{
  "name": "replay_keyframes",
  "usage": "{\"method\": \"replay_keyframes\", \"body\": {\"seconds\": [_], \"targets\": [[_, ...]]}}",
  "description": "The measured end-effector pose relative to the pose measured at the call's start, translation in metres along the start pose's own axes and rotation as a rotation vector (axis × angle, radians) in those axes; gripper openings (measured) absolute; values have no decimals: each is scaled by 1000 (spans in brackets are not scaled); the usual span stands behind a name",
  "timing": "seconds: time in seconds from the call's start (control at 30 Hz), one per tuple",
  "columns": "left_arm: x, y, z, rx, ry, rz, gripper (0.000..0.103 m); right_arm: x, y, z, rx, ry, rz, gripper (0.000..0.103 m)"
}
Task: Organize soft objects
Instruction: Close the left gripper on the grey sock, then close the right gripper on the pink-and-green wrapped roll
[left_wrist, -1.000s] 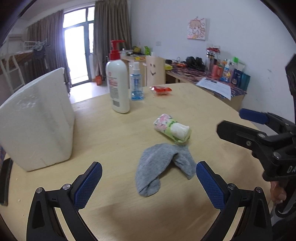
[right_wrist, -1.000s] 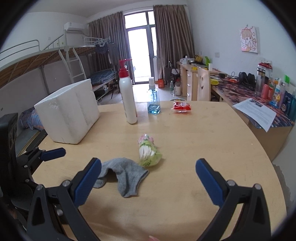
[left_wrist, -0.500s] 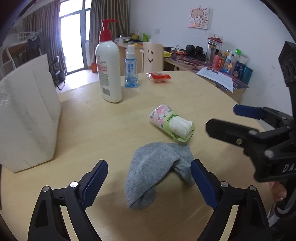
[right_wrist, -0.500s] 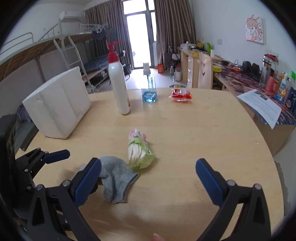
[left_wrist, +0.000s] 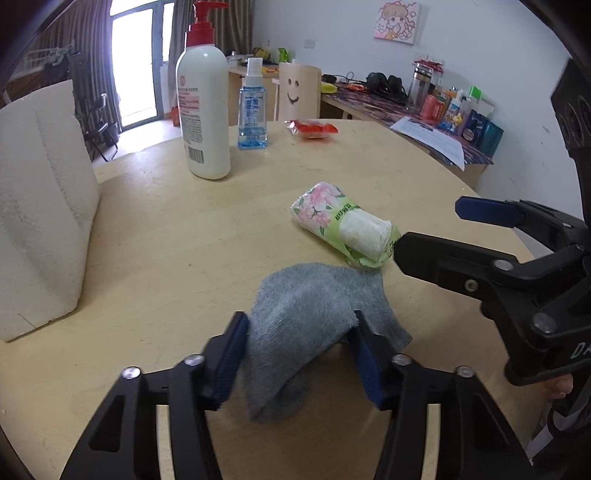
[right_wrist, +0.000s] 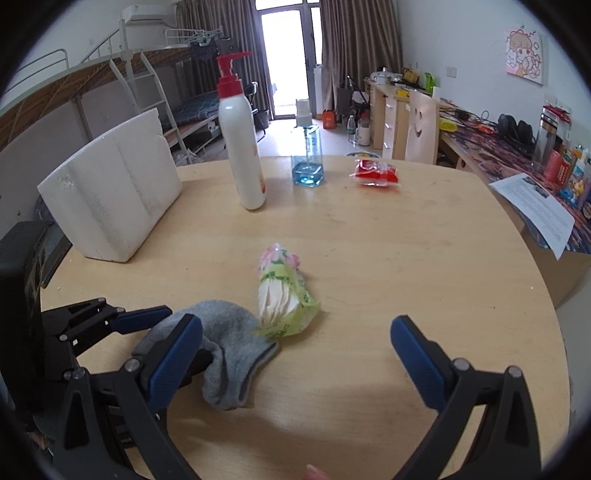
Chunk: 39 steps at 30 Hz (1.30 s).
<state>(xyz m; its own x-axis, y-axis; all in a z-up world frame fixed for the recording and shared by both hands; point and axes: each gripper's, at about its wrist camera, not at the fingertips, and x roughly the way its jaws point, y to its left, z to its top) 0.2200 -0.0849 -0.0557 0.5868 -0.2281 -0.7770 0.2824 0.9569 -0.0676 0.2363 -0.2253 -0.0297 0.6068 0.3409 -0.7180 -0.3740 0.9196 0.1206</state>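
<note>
A grey sock lies crumpled on the round wooden table. My left gripper is shut on the sock, its blue pads pressing both sides of the bunched fabric. The sock also shows in the right wrist view, with the left gripper on it. A tissue pack in floral green wrapping lies just beyond the sock, touching it, and shows in the right wrist view. My right gripper is open and empty, hovering over the table to the right of the sock.
A white foam box stands at the left. A lotion pump bottle, a blue spray bottle and a red packet stand at the far side. A cluttered desk lies past the table's right edge.
My left gripper moved forward and down over the grey sock and closed on it. The right gripper came lower and closer, still open.
</note>
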Motion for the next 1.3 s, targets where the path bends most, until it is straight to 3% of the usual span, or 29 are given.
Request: {"method": "replay_keyframes", "body": {"seconds": [0.07,0.23,0.3,0.4,0.8,1.07,1.3], "targets": [[2,1,0,-2,9,-8,38,3,1,1,-6,14,-6,103],[5,4,0,-8,13,-13,33,10,9,4,-32,32,-10,103],[4,4,-1,-8,10,-17,25,14,11,5,-41,41,-11,103],[2,6,-2,-10,7,-38,21,17,17,8,-61,51,-14,103],[-18,18,-3,-4,-56,-52,20,33,27,19,-115,81,-19,102],[-22,35,-6,-47,-56,-28,20,45,19,24,-85,111,-16,85],[-25,35,-7,-59,-63,-32,20,58,16,23,-75,142,-29,79]]}}
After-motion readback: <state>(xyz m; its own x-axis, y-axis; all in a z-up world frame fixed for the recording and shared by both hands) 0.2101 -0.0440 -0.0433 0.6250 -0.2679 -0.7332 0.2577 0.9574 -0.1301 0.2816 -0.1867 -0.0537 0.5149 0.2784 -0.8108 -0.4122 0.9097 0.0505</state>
